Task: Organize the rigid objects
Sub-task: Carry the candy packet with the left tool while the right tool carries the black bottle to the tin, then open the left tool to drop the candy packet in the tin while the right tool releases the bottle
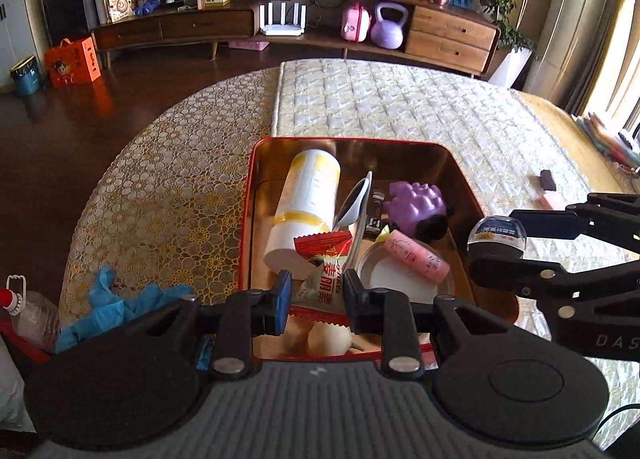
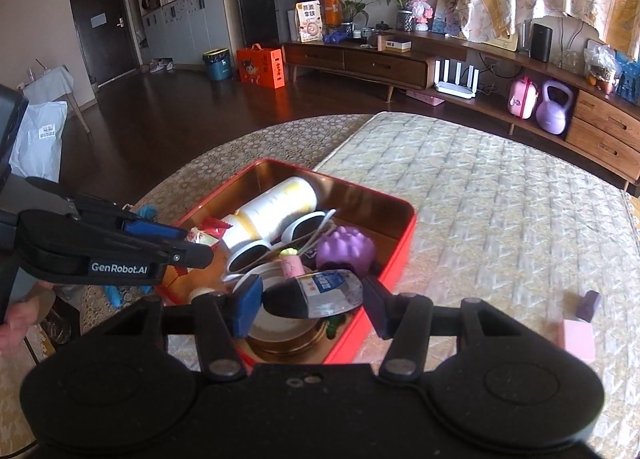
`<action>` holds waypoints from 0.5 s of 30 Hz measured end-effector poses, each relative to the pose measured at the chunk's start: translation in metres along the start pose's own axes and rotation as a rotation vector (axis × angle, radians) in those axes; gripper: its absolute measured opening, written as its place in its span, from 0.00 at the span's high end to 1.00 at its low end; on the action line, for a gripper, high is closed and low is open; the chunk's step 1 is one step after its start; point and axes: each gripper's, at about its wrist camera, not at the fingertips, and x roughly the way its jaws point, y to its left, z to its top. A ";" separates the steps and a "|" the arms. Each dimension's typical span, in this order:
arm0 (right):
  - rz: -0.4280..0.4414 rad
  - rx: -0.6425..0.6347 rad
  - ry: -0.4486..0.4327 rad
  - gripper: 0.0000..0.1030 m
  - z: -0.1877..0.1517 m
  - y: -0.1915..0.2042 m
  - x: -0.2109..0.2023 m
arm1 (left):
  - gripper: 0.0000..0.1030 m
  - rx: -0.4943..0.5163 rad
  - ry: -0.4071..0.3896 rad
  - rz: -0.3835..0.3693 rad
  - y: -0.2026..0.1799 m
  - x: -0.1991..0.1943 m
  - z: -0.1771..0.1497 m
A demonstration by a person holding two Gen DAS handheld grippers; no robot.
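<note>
Tin, red outside and gold inside, sits at centre frame in both wrist views, half on the circle-patterned tablecloth, half on the quilted mat. Inside we log: white-and-yellow bottle lying on its side at upper left of the tin, white sunglasses leaning against it, purple knobbly toy to the right, pink tube resting across a round lid at lower right, red-and-white snack packet at lower centre

Right gripper is clamped on a small clear bottle with dark cap, held crosswise between the pads, cap toward the left of frame. In the right wrist view it hangs just above the near right corner of the tin; in the left wrist view the same bottle shows at right edge, over the tin's right rim

Left gripper stands released, jaws apart, with the snack packet visible in the gap below; we cannot tell whether the pads touch it

Outside the tin: blue gloves at lower left of the left wrist view, a pink block and a small dark purple block on the mat at lower right of the right wrist view, well apart from the tin
</note>
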 end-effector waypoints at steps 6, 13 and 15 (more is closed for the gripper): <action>0.000 -0.014 0.026 0.47 0.000 0.009 0.019 | 0.74 -0.016 0.052 0.013 0.005 0.013 -0.003; -0.009 -0.027 0.047 0.47 -0.004 0.011 0.030 | 0.74 -0.028 0.070 0.015 0.009 0.022 -0.004; -0.012 -0.038 0.041 0.47 -0.005 0.011 0.030 | 0.74 -0.022 0.074 0.017 0.007 0.023 -0.003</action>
